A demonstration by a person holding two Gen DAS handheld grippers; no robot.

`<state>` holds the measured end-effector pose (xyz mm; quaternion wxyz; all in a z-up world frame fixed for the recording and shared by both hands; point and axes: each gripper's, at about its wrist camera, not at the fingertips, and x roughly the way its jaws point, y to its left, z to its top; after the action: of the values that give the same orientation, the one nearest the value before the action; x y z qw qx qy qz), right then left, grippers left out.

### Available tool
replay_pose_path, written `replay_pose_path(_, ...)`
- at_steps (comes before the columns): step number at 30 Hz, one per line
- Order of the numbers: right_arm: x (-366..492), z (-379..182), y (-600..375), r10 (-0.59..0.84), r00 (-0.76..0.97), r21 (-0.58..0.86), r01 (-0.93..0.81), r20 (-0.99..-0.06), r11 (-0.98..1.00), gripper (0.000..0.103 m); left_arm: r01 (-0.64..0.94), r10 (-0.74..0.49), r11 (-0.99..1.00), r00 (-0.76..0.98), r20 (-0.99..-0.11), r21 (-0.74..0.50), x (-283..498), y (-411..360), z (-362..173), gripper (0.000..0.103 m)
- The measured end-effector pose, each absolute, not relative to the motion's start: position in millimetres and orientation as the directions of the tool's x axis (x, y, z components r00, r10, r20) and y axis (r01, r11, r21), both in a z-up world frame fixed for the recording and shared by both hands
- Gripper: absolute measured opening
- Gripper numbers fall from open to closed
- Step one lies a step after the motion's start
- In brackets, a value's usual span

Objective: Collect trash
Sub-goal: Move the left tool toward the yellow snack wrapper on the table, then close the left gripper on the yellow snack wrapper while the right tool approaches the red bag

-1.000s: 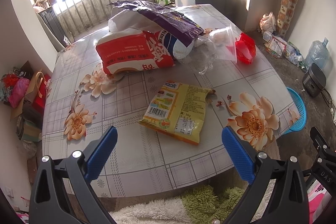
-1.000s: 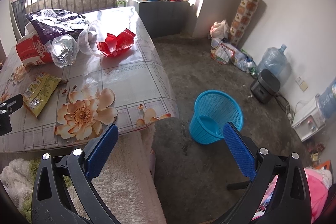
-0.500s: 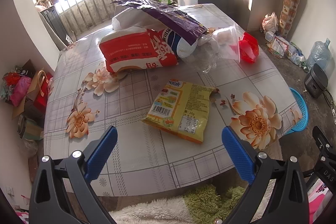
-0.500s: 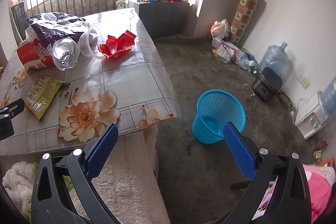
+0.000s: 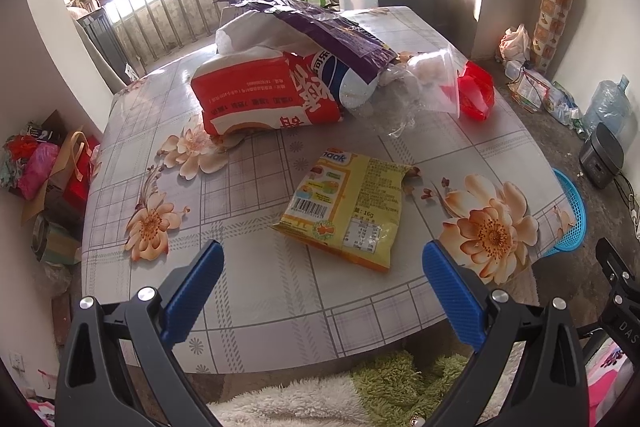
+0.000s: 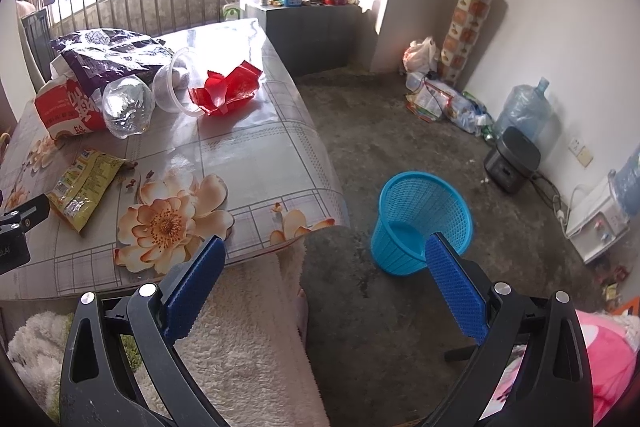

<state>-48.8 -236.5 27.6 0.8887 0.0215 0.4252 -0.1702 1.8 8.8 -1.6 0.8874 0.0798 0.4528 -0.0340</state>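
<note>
Left gripper [image 5: 318,273], jaws spread and empty, is hovering nearest the yellow snack packet [image 5: 347,209] lying just ahead on the tabletop [image 5: 248,291], long axis running away and slightly leftward.

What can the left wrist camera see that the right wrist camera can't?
Only the left wrist view shows the pile of bags and boxes on the floor beside the table.

Only the right wrist view shows the white appliance by the wall and the inside of the round blue plastic mesh basket; the left view catches just its rim.

Both show the flat yellow snack packet, the crumpled red wrapper, the flowered table, and open, empty grippers: left, right.
</note>
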Motion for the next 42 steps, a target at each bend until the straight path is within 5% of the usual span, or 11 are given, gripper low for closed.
replay_pose_path(14,-35.3,29.0,-234.7,-0.269,0.598,-0.08,0.324,-0.755,0.943,0.095,0.179,-0.076,0.983,0.617,-0.784,0.045,14.7,28.5,-3.2,0.098)
replay_pose_path(22,-11.0,25.9,-226.9,-0.199,0.639,-0.018,0.278,-0.742,0.96,0.095,0.289,-0.262,0.953,0.631,-0.73,-0.092,26.5,47.6,-6.3,0.098)
replay_pose_path(27,3.2,21.0,-224.6,-0.158,0.644,0.016,0.255,-0.749,0.967,0.095,0.397,-0.325,0.915,0.611,-0.721,-0.075,30.3,32.4,-8.3,0.092)
replay_pose_path(42,22.2,7.8,-238.2,-0.142,0.61,0.042,0.277,-0.779,0.96,0.095,0.506,-0.259,0.862,0.482,-0.837,0.024,63.5,-8.1,-70.4,0.077)
